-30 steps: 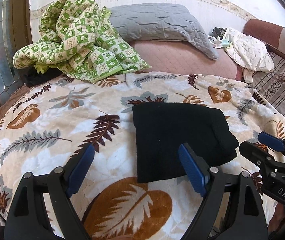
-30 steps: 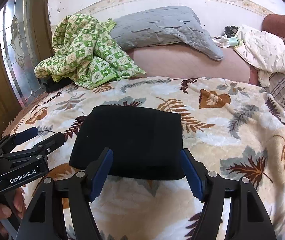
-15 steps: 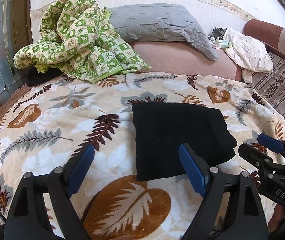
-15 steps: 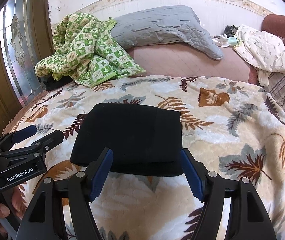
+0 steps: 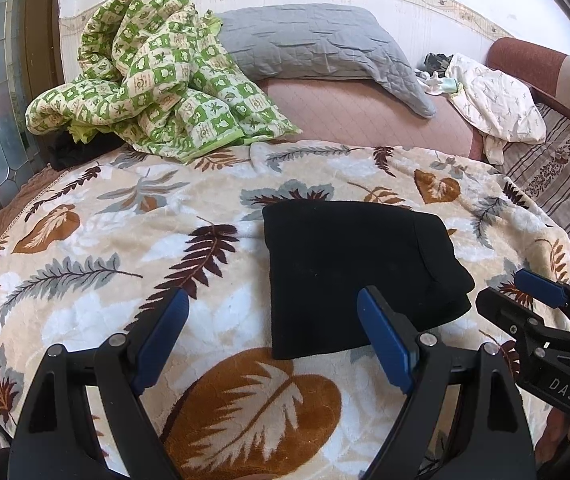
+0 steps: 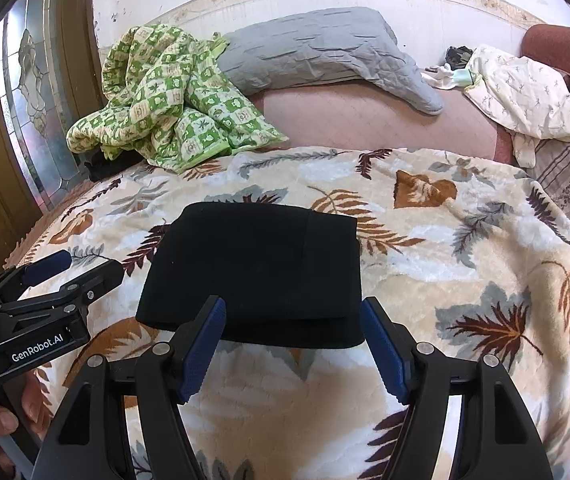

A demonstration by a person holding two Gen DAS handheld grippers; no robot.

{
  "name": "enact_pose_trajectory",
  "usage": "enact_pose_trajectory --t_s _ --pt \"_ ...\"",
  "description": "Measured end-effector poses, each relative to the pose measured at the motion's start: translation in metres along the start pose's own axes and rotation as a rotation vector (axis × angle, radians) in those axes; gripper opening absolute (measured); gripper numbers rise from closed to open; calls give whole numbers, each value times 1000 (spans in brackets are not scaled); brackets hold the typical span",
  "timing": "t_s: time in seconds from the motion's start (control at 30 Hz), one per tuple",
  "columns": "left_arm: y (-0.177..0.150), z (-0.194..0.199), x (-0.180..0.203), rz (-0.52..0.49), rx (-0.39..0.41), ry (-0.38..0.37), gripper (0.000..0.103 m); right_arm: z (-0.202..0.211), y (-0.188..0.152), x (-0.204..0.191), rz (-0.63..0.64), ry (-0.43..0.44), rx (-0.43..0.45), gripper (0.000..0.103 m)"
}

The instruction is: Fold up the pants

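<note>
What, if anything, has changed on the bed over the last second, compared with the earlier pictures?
Nothing has visibly changed. The folded black pants lie in the same spot on the leaf-print blanket, and neither the left gripper nor the right gripper has taken hold of anything; both hang open, short of the pants, as before.

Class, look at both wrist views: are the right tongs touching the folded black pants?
Apart. In the left wrist view the right tongs stand open beside the pants, with leaf-print blanket showing between.
</note>
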State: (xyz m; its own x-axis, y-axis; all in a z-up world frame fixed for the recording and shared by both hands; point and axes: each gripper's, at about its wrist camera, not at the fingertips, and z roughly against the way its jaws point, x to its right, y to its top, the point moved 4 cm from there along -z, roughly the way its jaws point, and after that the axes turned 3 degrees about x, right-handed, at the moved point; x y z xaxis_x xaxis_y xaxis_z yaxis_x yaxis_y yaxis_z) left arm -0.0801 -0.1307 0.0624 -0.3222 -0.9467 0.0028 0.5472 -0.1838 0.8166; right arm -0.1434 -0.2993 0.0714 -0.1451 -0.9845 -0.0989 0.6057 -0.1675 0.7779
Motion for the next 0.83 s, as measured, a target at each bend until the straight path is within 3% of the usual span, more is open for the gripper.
enact_pose_trajectory --t_s 0.83 --pt "-8 3 2 1 -6 -36 87 -3 -7 2 -4 -9 -10 71"
